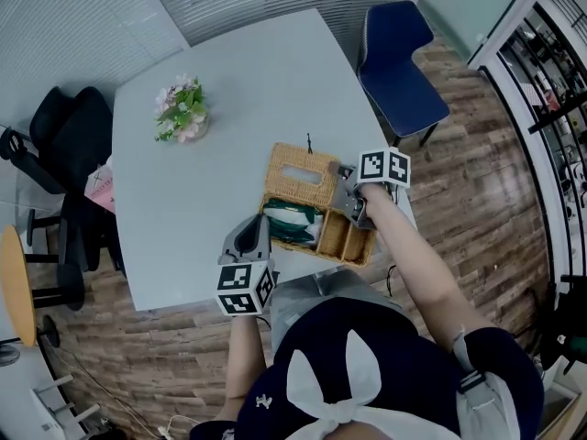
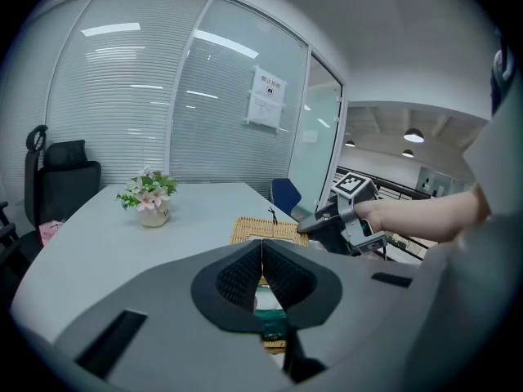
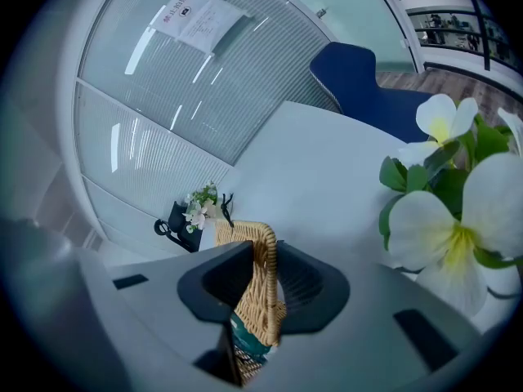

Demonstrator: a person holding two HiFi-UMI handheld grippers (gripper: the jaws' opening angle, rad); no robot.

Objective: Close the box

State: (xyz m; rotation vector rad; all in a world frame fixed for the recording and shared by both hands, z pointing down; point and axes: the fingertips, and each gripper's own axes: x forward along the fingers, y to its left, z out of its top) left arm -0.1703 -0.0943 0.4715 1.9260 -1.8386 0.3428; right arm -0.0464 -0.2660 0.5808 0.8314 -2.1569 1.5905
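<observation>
Head view. The wicker box sits at the near edge of the table, toward its right near corner. It is open, with dark green contents in the left compartment. The lid is thrown back on the far side, with its long axis parallel to the box's far long wall, where I judge the hinge runs. The right gripper is at the lid's right short edge. The left gripper is just beside the box's left end; I cannot tell whether it touches. A flower pot stands well apart, toward the far left corner.

Left gripper view. The left gripper has its pads pressed together with nothing between them. The lid lies straight ahead beyond the tips, with the box showing below them. The right gripper is at the lid's right end.

Right gripper view. The right gripper pinches the wicker lid, one pad on each face. The lid's edge runs up between the jaws and away from the camera.

Judgement: the right gripper is the working one. Closing means swinging the held edge up and over the far wall toward the person. The left gripper is placed to steady the box's left end.
</observation>
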